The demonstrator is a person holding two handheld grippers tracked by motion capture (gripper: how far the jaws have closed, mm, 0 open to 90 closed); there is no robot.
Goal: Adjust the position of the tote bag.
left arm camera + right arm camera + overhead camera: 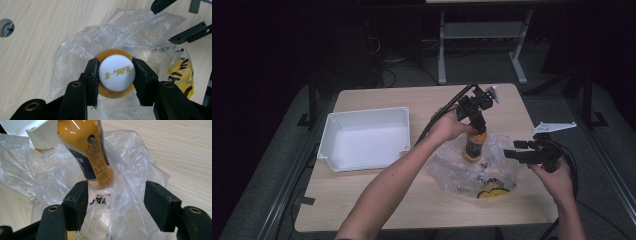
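Observation:
An orange drink bottle [474, 145] with a white cap [116, 72] stands upright over a crumpled clear plastic bag [472, 170] on the wooden table. My left gripper [475, 121] comes down from above and is shut on the bottle's cap, its pads [93, 75] pressing both sides. The bottle's body [87, 150] shows close up in the right gripper view, with the bag [130, 170] around its base. My right gripper [518, 150] hovers at the bag's right edge, open, with only loose plastic between its pads [160, 205]. A yellow packet [492, 191] lies inside the bag.
A white rectangular bin [364, 137] stands on the left half of the table [377, 200], its corner [42, 132] just behind the bottle. A round hole [6, 27] sits in the tabletop. Dark floor and desk legs lie beyond the far edge.

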